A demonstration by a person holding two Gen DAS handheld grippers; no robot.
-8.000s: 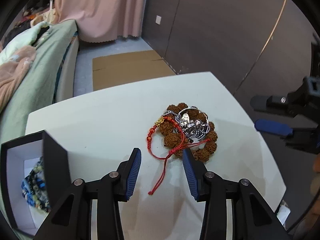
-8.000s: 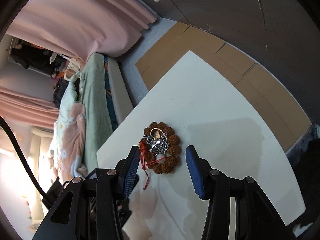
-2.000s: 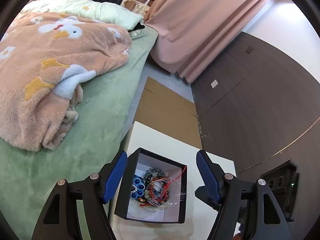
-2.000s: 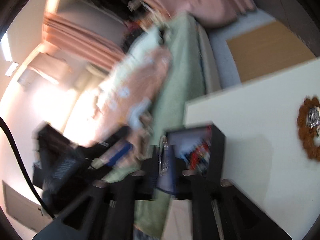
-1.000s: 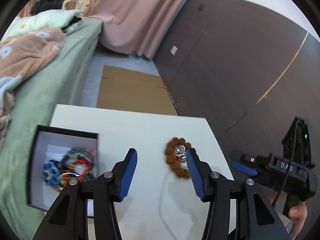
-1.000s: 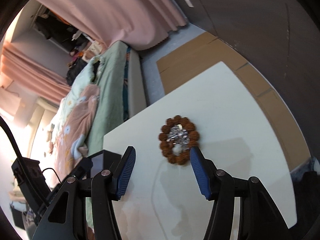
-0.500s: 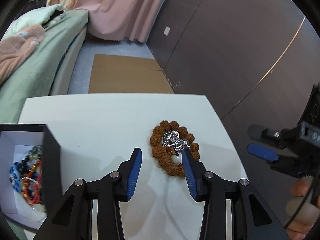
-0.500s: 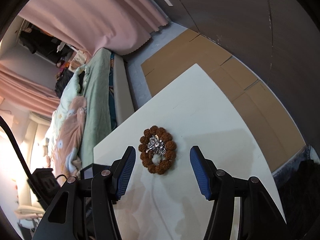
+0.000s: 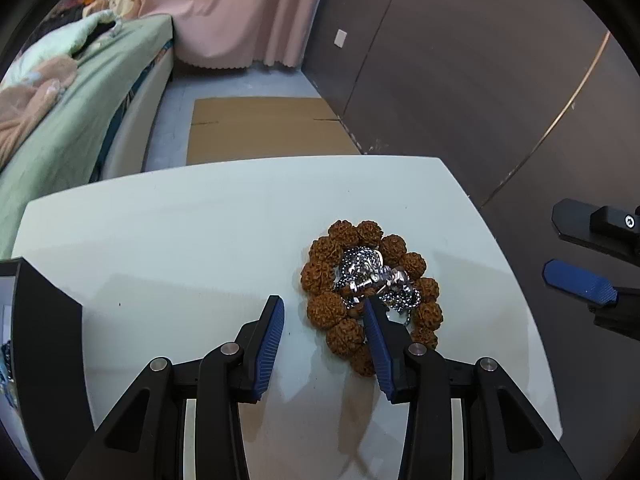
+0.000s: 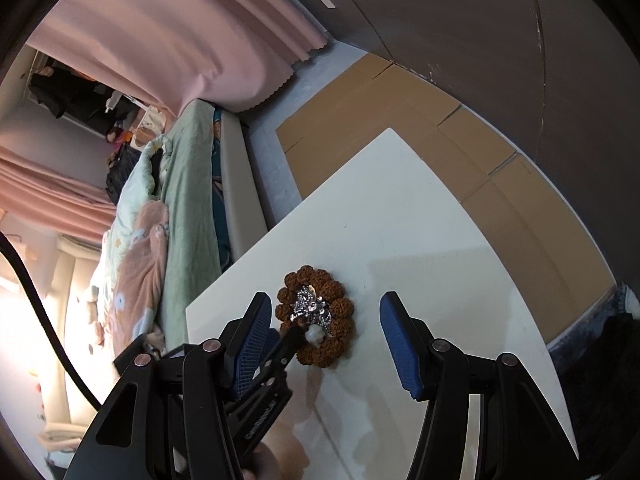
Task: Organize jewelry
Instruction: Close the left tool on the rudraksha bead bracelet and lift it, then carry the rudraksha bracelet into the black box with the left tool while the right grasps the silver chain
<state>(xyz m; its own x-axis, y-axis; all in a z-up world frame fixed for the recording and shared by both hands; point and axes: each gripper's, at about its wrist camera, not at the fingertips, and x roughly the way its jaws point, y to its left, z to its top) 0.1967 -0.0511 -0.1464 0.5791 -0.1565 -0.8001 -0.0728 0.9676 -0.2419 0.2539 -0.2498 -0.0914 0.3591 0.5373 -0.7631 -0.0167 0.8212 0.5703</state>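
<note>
Right, left wrist view: left gripper [image 9: 323,312] spread wide, right finger over brown bead bracelet [image 9: 326,306] ringing silver chain [image 9: 370,274] on white table [image 9: 180,232]; black box [image 9: 44,344] at 9 o'clock. Right wrist view: right gripper [image 10: 326,334] spread above the bracelet [image 10: 340,326].

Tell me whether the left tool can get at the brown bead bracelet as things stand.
Probably yes. The left tool is open and right at the brown bead bracelet, one fingertip already over its ring. Nothing blocks it; only the silver chain piled inside might get caught too.
</note>
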